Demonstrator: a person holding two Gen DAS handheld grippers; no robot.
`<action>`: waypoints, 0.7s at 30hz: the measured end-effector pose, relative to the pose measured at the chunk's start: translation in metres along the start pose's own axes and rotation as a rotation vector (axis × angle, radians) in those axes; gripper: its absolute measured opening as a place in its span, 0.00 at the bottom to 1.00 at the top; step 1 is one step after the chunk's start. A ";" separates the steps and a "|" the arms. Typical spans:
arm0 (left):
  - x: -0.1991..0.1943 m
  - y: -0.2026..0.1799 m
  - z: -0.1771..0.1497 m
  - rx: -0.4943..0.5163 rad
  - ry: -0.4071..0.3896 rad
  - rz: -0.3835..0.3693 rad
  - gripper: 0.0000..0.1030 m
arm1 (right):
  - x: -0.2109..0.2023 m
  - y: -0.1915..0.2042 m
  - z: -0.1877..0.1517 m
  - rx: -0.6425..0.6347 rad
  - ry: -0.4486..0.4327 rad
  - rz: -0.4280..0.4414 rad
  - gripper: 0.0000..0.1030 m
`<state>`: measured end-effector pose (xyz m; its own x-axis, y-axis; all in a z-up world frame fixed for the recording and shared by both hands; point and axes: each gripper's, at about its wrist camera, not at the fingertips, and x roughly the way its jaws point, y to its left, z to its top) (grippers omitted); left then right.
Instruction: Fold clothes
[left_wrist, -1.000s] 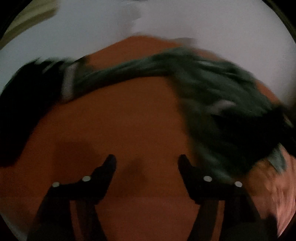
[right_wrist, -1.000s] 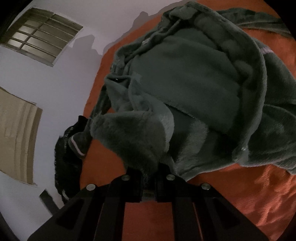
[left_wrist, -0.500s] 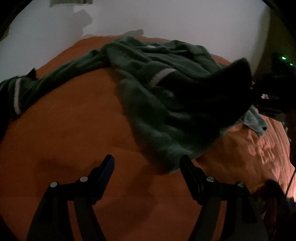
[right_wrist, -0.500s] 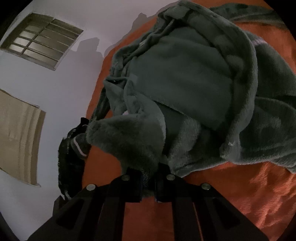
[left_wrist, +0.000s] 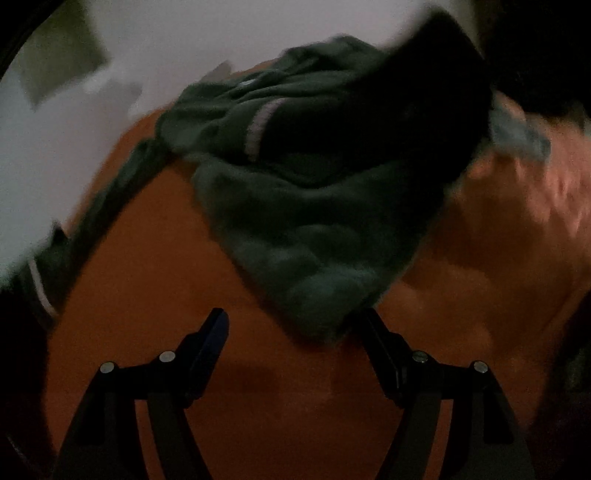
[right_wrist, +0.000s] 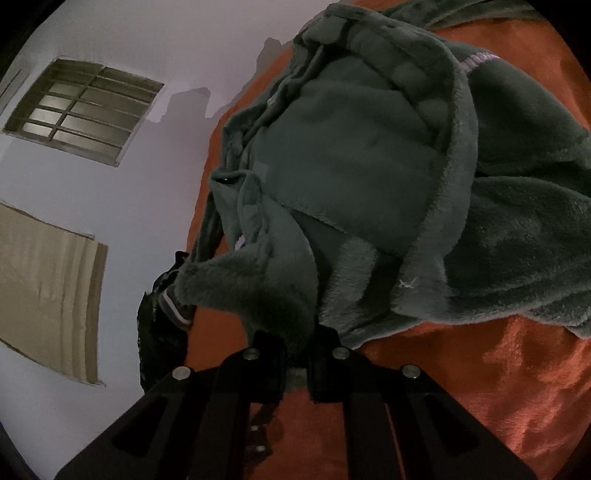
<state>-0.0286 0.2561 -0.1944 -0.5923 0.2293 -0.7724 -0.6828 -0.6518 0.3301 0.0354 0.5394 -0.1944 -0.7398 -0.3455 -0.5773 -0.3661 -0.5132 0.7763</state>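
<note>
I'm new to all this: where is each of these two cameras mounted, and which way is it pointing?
Left wrist view: sits on the left tongs, looking down along their open fingers at a green fleece garment on an orange bedcover; only the fingers show.
Right wrist view: sits on the right tongs, shut on a fold of the garment, with a wall and window beyond.
Shared: the same garment and bedcover.

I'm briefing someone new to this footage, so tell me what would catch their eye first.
A rumpled green fleece garment sprawls over an orange bedspread, filling most of the right wrist view. The right gripper has its jaws shut on a fluffy fold of it at the bottom of that view. In the blurred left wrist view, the left gripper stands open, a corner of the garment pointing between its jaws.
</note>
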 end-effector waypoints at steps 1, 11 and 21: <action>0.000 -0.009 0.000 0.055 -0.007 0.055 0.72 | 0.000 -0.001 0.000 0.003 0.000 -0.001 0.07; 0.003 -0.016 0.009 0.063 -0.035 0.170 0.72 | 0.002 -0.003 -0.001 0.012 0.009 -0.013 0.07; 0.003 0.028 0.017 -0.164 -0.044 0.037 0.07 | 0.002 -0.005 -0.002 0.011 0.024 -0.055 0.07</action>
<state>-0.0565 0.2513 -0.1779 -0.6366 0.2320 -0.7355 -0.5833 -0.7686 0.2625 0.0371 0.5400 -0.1995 -0.7045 -0.3362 -0.6250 -0.4120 -0.5234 0.7459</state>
